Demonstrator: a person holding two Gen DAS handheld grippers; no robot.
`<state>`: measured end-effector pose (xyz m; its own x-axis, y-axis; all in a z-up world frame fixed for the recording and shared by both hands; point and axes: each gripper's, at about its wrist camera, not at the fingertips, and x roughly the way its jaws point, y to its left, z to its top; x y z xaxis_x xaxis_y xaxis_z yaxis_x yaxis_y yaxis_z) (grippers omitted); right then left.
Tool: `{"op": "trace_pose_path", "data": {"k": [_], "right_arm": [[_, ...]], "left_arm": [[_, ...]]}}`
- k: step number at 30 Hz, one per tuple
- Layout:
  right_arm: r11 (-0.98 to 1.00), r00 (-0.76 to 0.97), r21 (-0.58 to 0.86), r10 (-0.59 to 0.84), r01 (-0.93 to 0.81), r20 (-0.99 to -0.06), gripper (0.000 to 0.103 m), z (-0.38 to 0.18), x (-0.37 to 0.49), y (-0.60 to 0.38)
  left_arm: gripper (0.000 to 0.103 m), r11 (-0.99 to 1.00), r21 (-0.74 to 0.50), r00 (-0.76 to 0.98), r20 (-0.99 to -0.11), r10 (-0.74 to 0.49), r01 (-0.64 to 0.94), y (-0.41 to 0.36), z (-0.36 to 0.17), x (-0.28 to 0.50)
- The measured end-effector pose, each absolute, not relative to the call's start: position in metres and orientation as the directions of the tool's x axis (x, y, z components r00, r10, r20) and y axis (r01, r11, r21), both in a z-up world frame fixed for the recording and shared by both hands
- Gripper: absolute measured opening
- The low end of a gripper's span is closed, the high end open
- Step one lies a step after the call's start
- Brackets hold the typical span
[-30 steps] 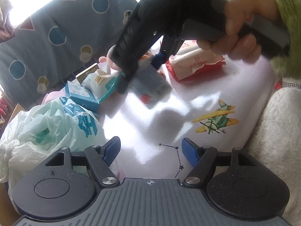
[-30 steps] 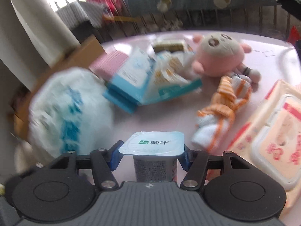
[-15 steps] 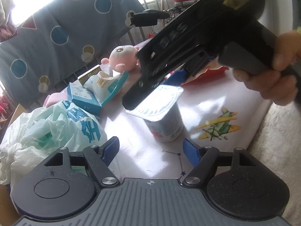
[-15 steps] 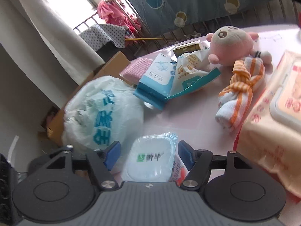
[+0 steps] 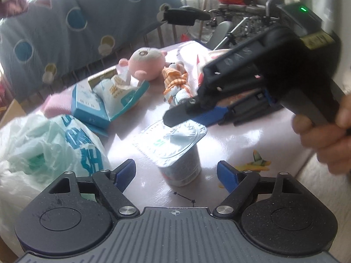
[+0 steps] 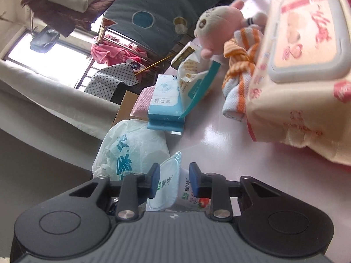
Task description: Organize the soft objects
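At the bottom centre of the left view, the left gripper is seen with its jaws opening and nothing pressed between them; the cup stands just beyond, in the gap's line, on the table. The cup is foil-lidded, its lid crinkled and tilted, its side pale with print. From the right of that frame the right gripper is brought over the cup, its blue pad touching the lid's far edge. In the right view, at bottom centre, the right gripper has its pads close on either side of the cup, apparently at the lid's rim and the wall; a light clamp is judged, though a firm press cannot be confirmed. The step is judged to be the setting down or handing over of the cup near the plastic bag at left. A clean release, or a take by the left jaws, is called for next. Farther off, the tissue box, the striped cloth and the pink plush lie untouched at mid-frame.
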<state>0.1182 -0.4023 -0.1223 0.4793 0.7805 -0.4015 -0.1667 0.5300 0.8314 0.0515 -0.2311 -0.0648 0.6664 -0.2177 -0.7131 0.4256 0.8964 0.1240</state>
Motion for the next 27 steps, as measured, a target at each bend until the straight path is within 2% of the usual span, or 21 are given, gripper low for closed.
{"op": "trace_pose_path", "data": {"k": [8,13,16,18,20,27], "right_arm": [[0.445,0.401,0.884,0.843,-0.143,-0.36,0.0,-0.137,0.108,-0.399],[0.558,0.448,0.801,0.786,-0.218,-0.425,0.0,-0.102,0.105,-0.407],[0.659,0.511,0.709,0.713,-0.251,-0.481,0.002,-0.067,0.115,-0.409],[0.728,0.543,0.635,0.653,-0.258,-0.528,0.011,-0.047,0.127,-0.405],[0.795,0.567,0.557,0.58,-0.24,-0.585,0.03,-0.033,0.147,-0.399],[0.933,0.475,0.339,0.356,-0.125,-0.805,0.031,-0.034,0.231,-0.377]], "left_arm": [[0.081,0.925,0.101,0.677,-0.71,-0.191,0.367,-0.226,-0.064,0.06],[0.081,0.932,0.111,0.689,-0.705,-0.171,0.345,-0.229,-0.063,0.06],[0.081,0.94,0.136,0.71,-0.69,-0.137,0.314,-0.231,-0.065,0.06],[0.08,0.947,0.138,0.721,-0.682,-0.122,0.291,-0.232,-0.066,0.061],[0.078,0.953,0.146,0.732,-0.674,-0.1,0.264,-0.234,-0.066,0.06],[0.071,0.963,0.187,0.751,-0.66,-0.023,0.195,-0.244,-0.068,0.06]]}}
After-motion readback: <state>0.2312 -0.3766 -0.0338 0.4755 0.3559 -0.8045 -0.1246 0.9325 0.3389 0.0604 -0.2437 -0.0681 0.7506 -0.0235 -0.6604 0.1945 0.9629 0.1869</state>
